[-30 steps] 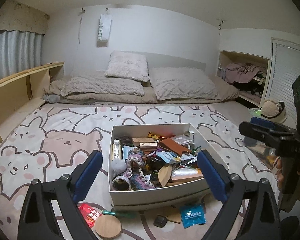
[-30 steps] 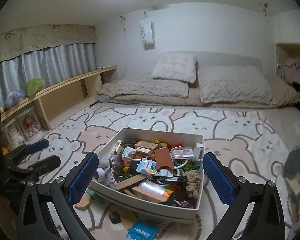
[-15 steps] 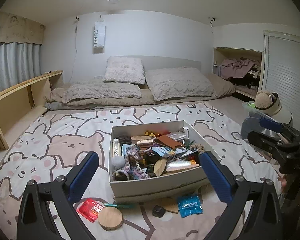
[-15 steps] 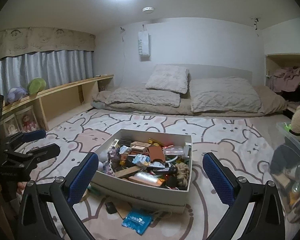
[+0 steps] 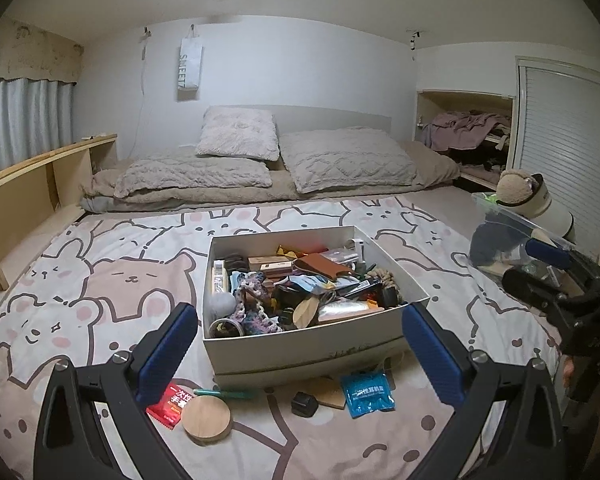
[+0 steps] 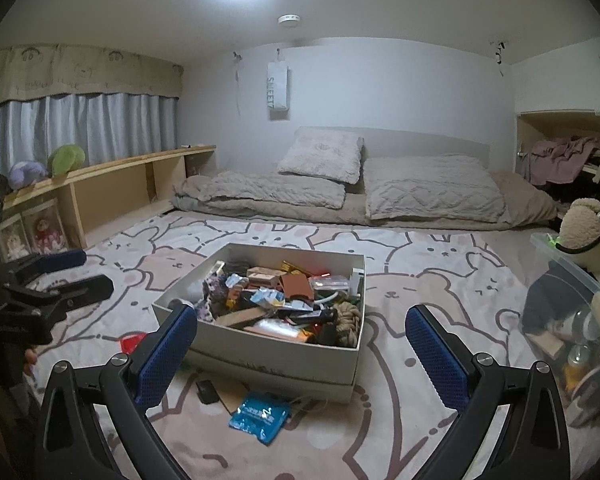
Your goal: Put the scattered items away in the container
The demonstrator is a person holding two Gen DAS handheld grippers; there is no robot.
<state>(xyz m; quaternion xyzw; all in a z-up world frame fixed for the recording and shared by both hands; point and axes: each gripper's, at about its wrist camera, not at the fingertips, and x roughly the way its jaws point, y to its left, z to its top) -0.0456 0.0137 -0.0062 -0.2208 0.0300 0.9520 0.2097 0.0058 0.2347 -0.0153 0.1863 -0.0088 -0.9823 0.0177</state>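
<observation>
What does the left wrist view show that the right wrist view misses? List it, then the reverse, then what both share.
Only the left wrist view shows the round wooden disc and the green pen on the rug. Only the right wrist view shows the plush toys on the wooden shelf. Both show the white box, full of items, the blue packet and small black object in front of it, and both grippers open and empty: left gripper, right gripper.

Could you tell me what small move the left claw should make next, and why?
Probably lower the left claw toward the round wooden disc. It is open and empty, and the disc lies loose on the rug near its left finger, outside the white box. The blue packet and small black item are also loose.
</observation>
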